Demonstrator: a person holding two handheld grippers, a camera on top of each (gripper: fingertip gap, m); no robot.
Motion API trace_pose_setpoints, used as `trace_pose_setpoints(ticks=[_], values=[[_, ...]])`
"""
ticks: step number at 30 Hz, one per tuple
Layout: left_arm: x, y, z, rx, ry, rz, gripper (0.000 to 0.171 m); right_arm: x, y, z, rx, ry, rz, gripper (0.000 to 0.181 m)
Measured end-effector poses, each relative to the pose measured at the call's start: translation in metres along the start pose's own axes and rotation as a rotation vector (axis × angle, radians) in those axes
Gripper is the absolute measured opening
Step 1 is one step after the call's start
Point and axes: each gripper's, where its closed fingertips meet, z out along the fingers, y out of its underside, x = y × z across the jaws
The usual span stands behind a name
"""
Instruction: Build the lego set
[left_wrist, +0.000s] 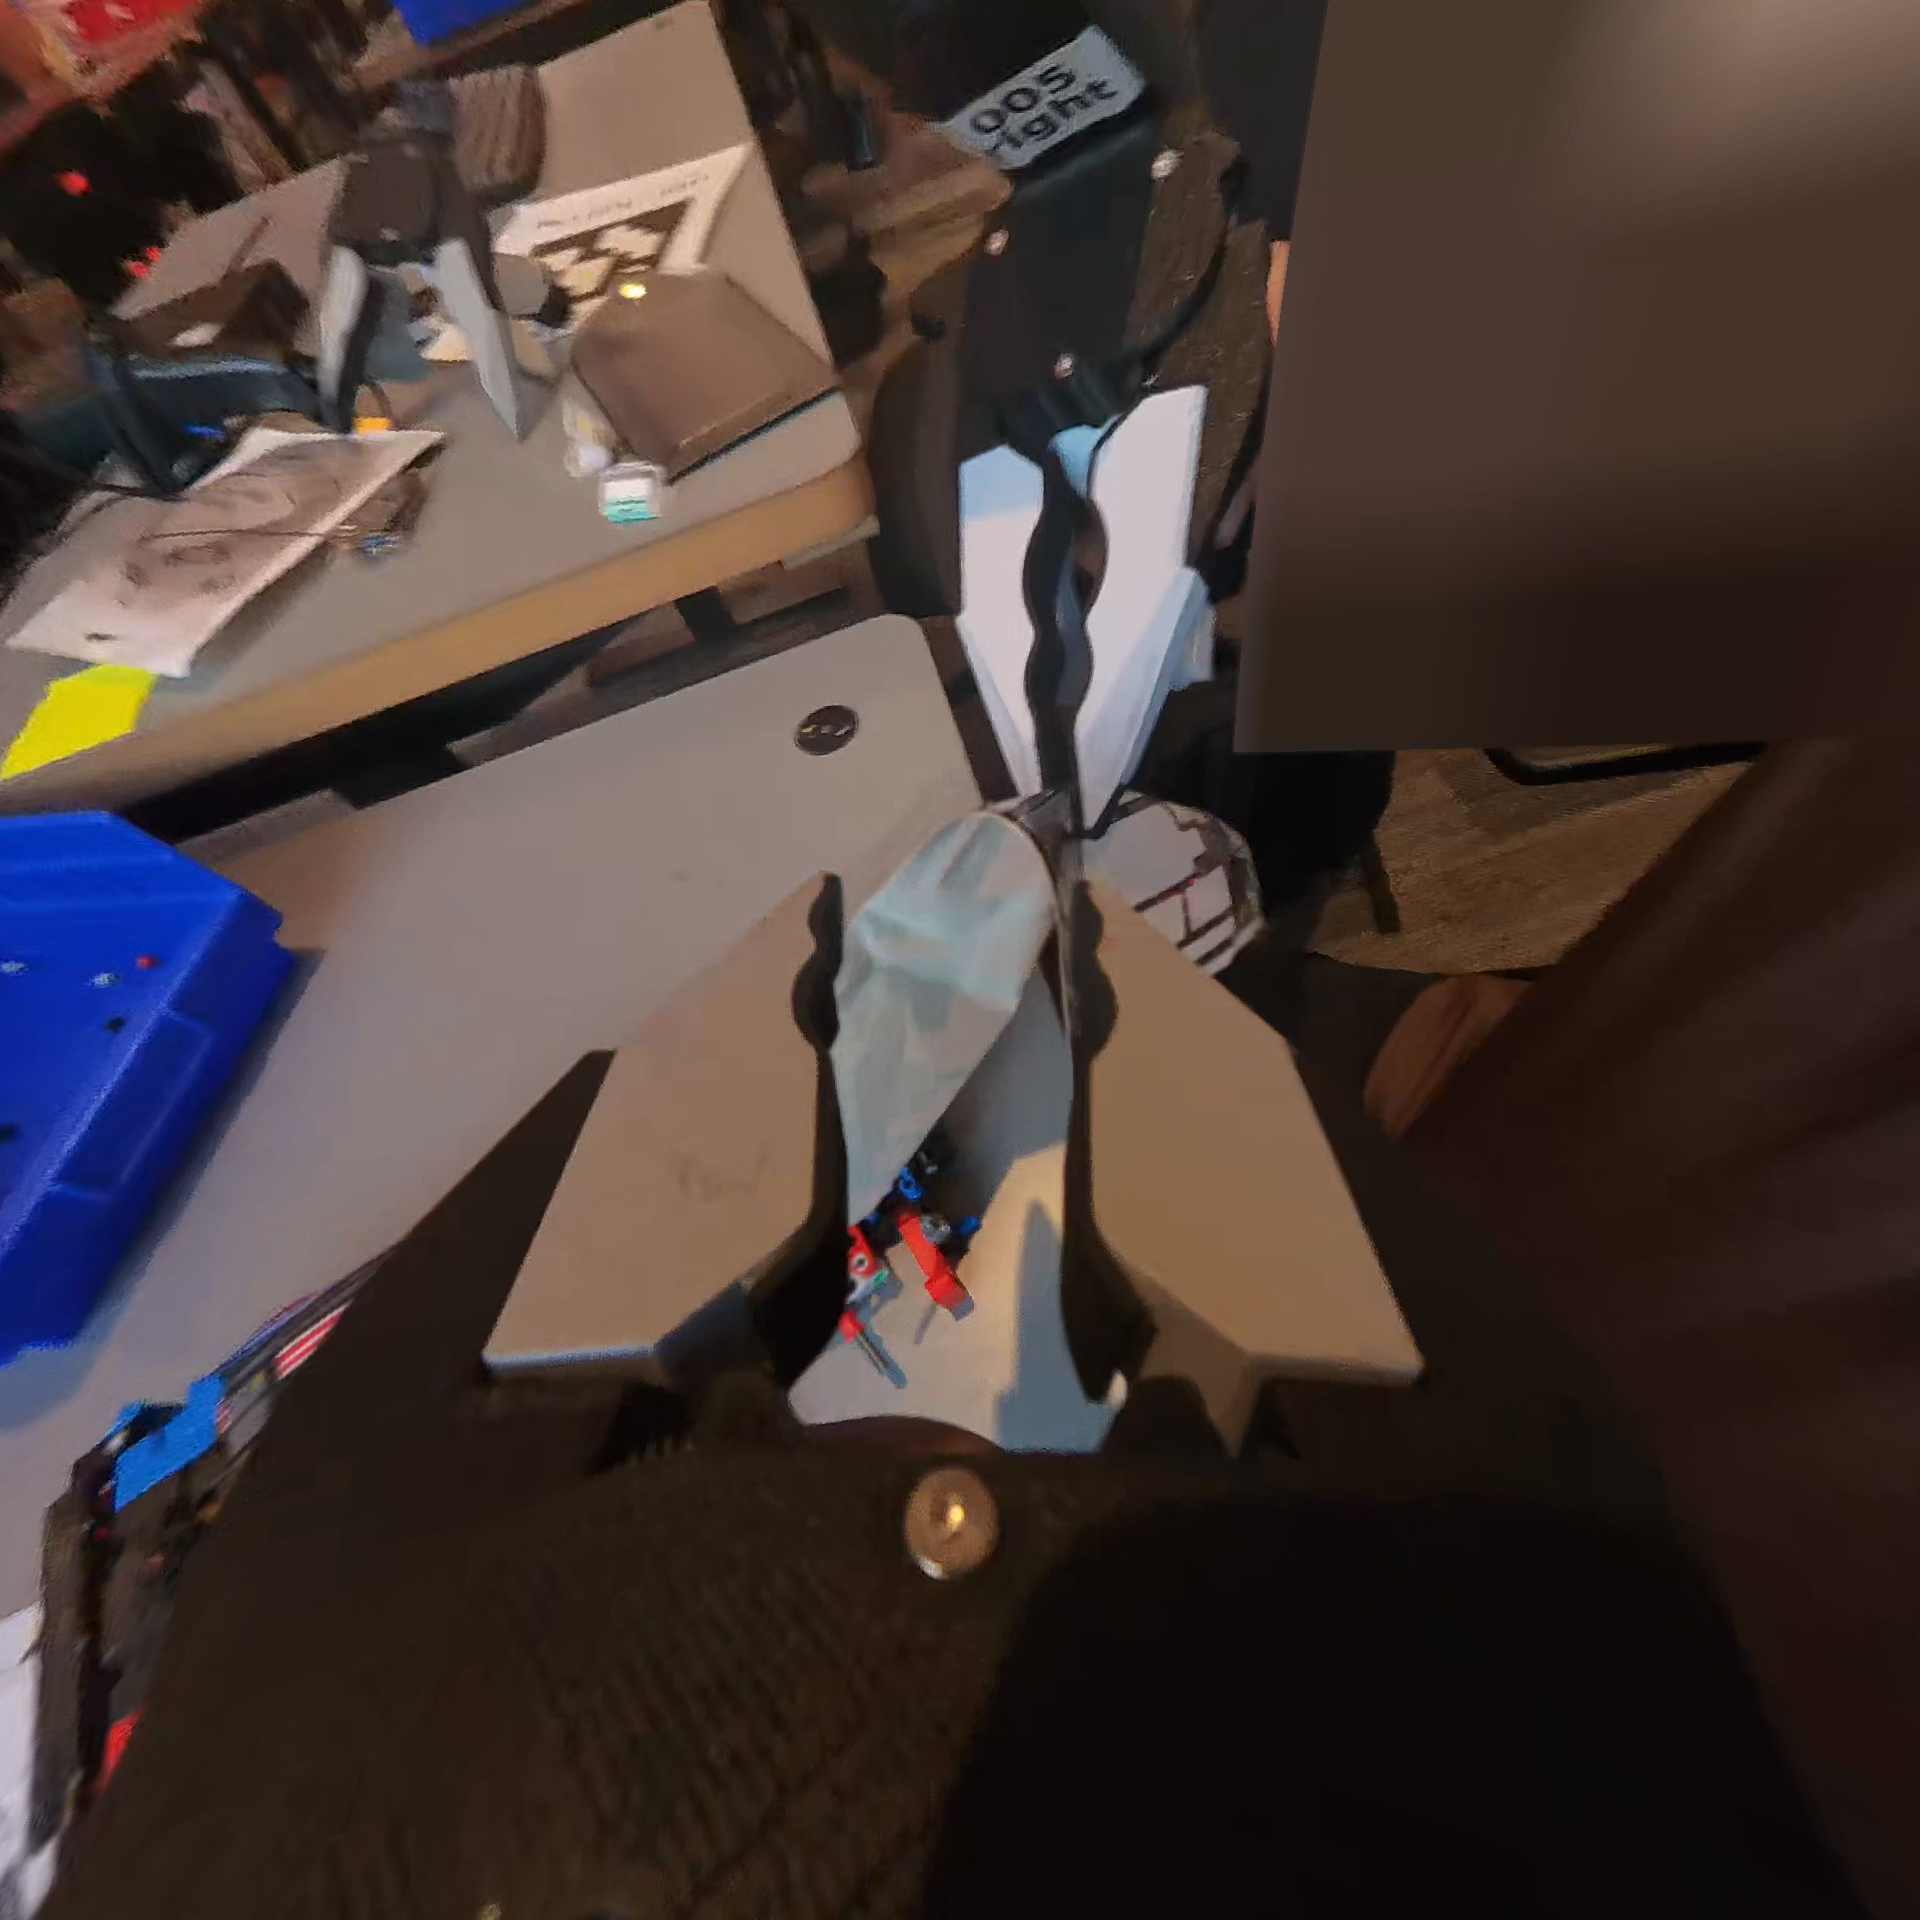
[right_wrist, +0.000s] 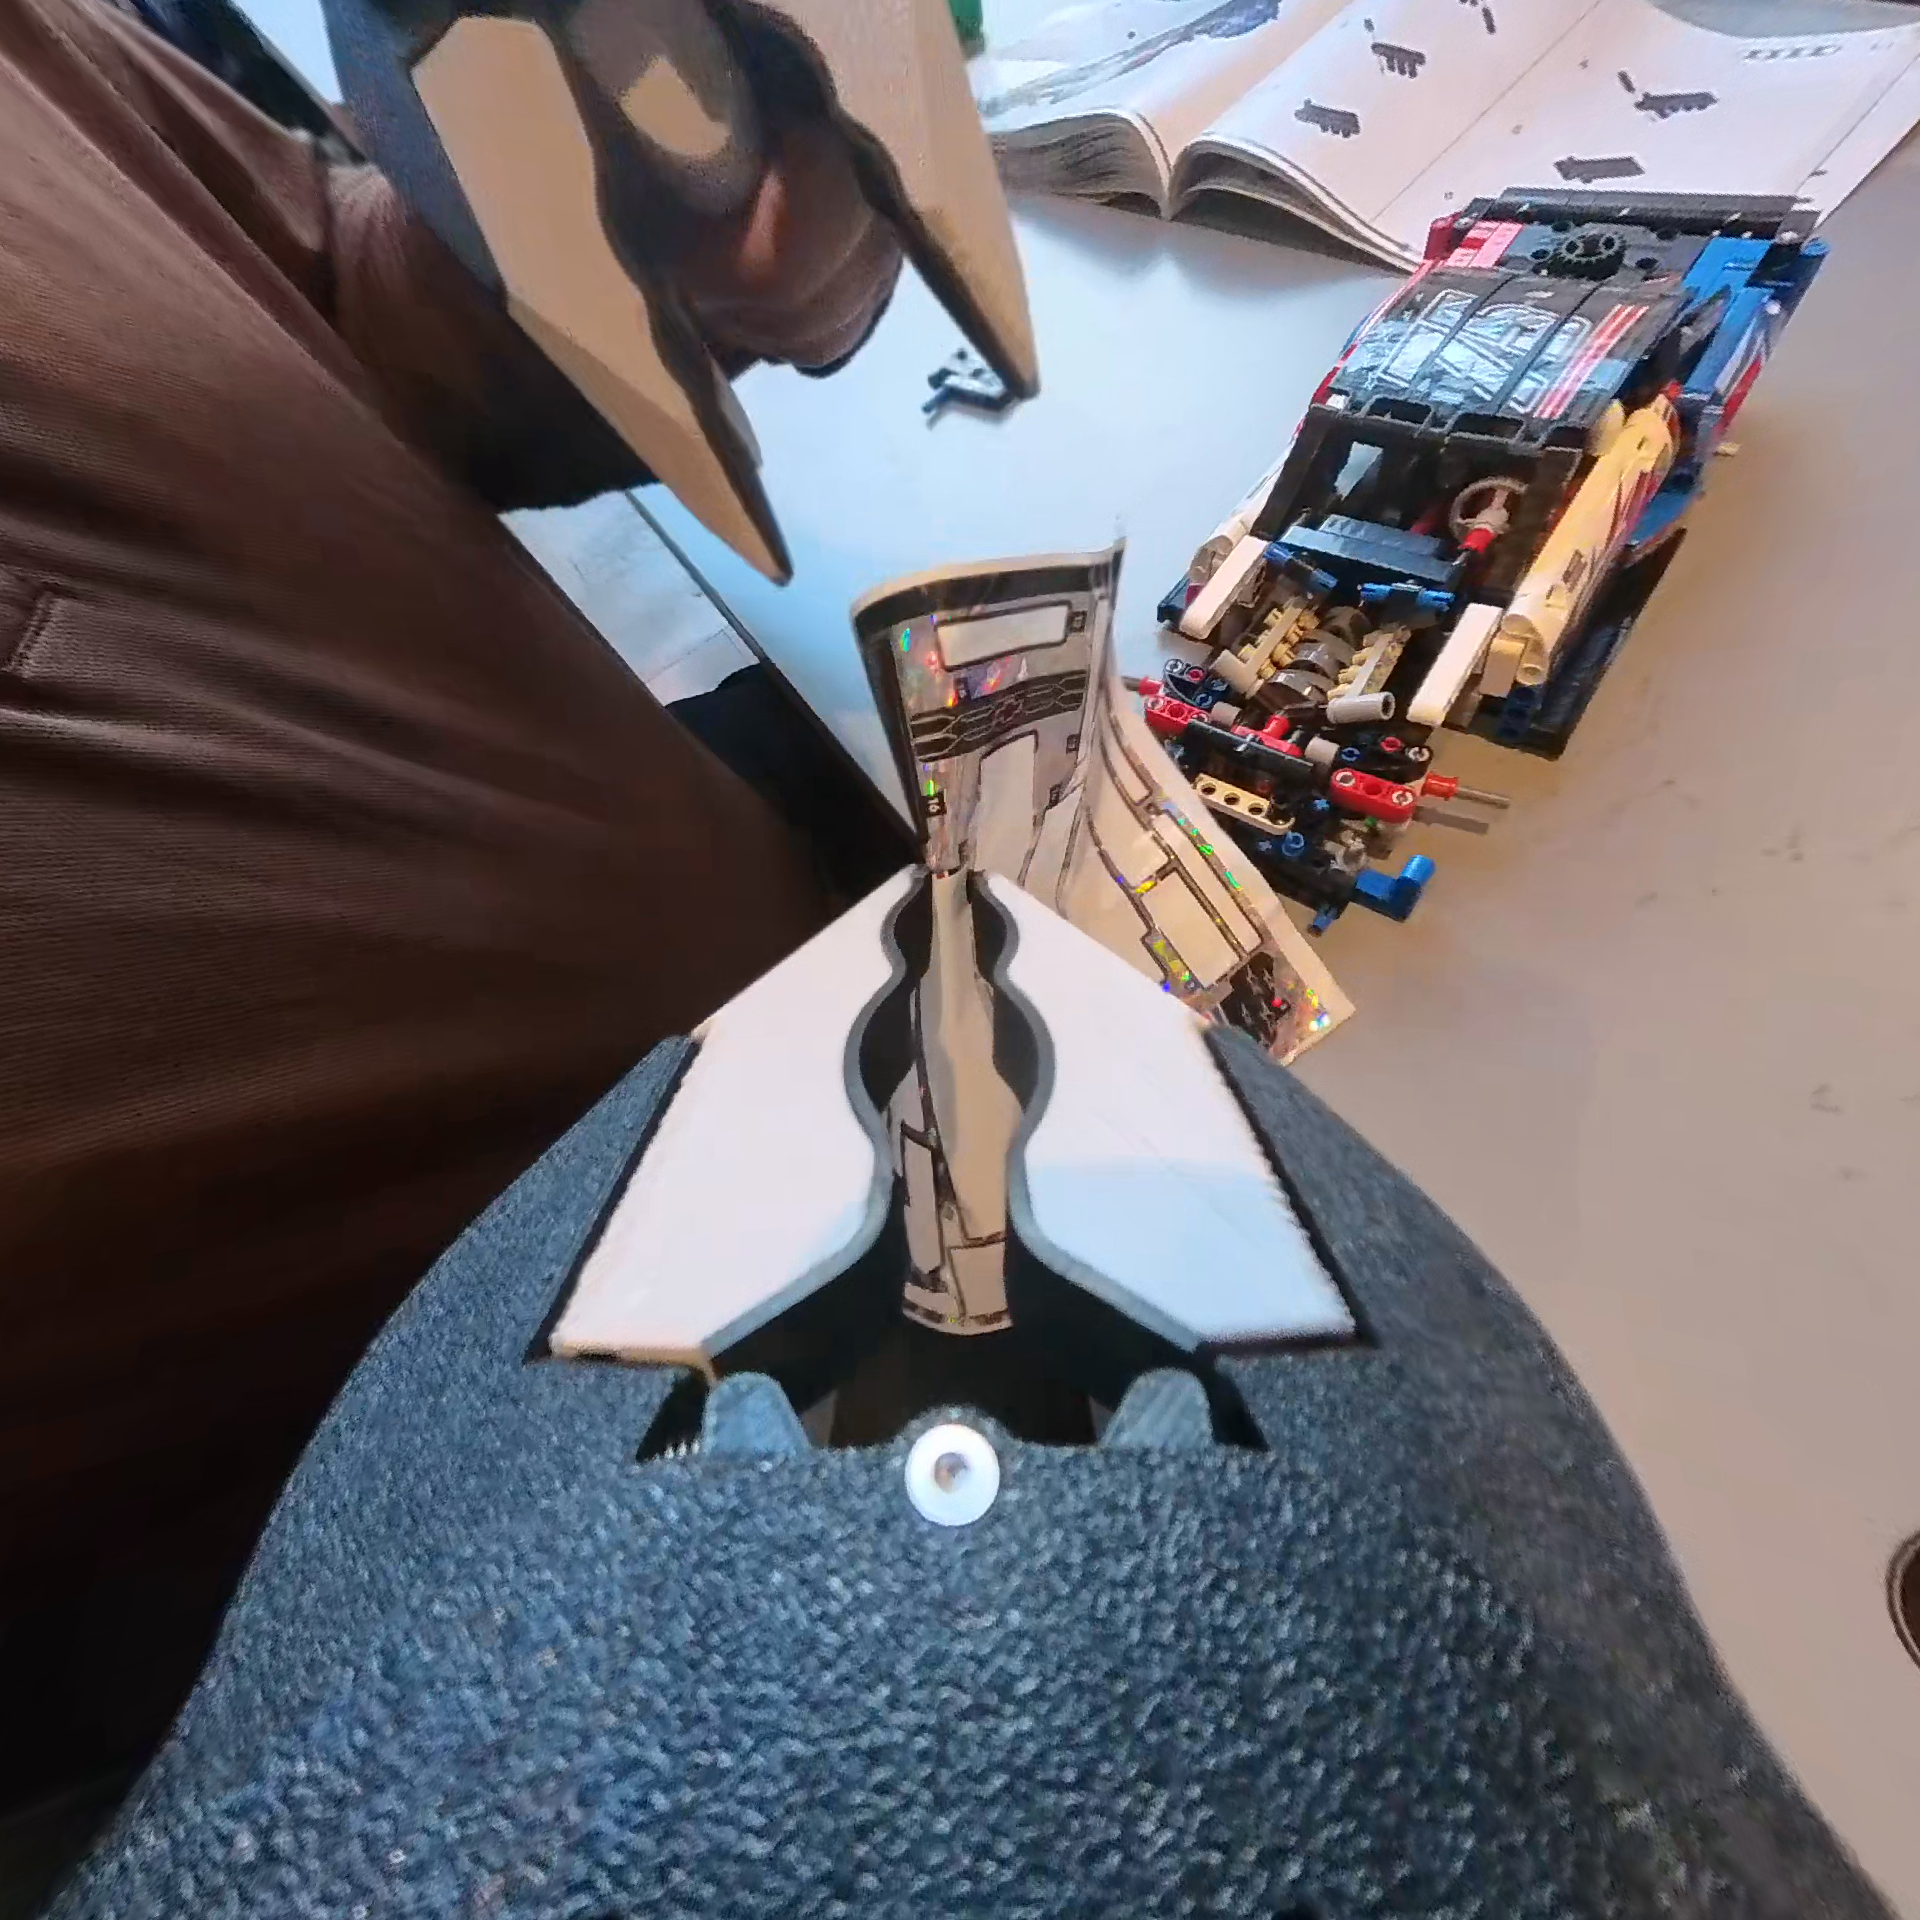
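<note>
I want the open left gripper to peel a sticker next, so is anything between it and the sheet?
Nothing visible. The sticker sheet stands up from the shut right gripper, and the left gripper hangs open just above its top edge, with only air between. The lego car sits off to the side.

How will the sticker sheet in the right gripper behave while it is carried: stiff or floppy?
The sticker sheet, pinched in the right gripper, bends and curls above the fingertips, so it is probably thin and floppy. Its glossy, shiny surface could make it slip. It looks very light and may flap when moved quickly.
</note>
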Motion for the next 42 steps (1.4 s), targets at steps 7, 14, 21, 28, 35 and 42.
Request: trace_pose_setpoints(ticks=[7,14,21,28,35,42], values=[[0.022,0.004,0.027,-0.006,0.257,-0.070,0.038,-0.013,-0.002,0.001,0.005,-0.058,0.010,0.005],[0.032,0.010,0.032,0.020,0.304,-0.081,0.015,-0.014,-0.005,-0.002,0.041,-0.115,0.067,0.003],[0.034,0.017,0.034,0.058,0.335,-0.173,0.000,-0.010,0.001,0.003,-0.003,-0.086,0.058,0.014],[0.031,0.014,0.038,0.106,0.399,-0.411,0.000,-0.006,-0.026,-0.007,0.057,0.098,-0.114,0.014],[0.031,0.010,0.040,0.132,0.442,-0.536,0.000,-0.005,-0.023,0.000,-0.023,0.203,-0.228,0.006],[0.032,0.007,0.037,0.183,0.470,-0.651,0.011,-0.005,-0.023,-0.001,-0.032,0.224,-0.230,0.003]])
